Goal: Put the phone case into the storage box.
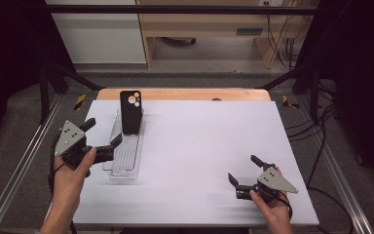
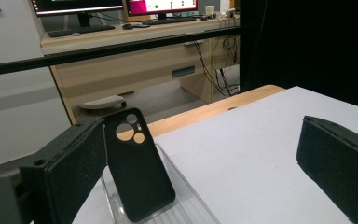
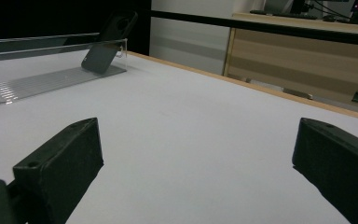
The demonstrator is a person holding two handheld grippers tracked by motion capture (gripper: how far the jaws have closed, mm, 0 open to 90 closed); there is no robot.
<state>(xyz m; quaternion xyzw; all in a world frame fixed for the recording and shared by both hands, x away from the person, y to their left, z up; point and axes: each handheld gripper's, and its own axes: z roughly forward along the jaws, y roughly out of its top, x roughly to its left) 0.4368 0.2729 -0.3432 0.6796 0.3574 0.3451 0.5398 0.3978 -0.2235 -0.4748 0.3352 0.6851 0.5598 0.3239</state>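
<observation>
While the black phone case with round camera cut-outs leans upright against the far end wall of the clear, ribbed plastic tray, the left gripper hangs at the tray's left side, its jaws spread wide and holding nothing. One jaw reaches over the tray's left wall; the other points away to the left, off the tray. The case stands just beyond the gripper, near it but apart from both jaws. In the left gripper view the phone case shows between the two black jaws, close to the left one, with its lower edge resting on the tray's ribbed floor and its cut-outs at the top.

The right gripper is held low over the near right part of the white table top, well apart from the tray and the case, its jaws also spread with nothing between them. In the right gripper view the tray and the leaning case sit far off at upper left.

No brand, label or readable writing is visible on the case or the tray.
</observation>
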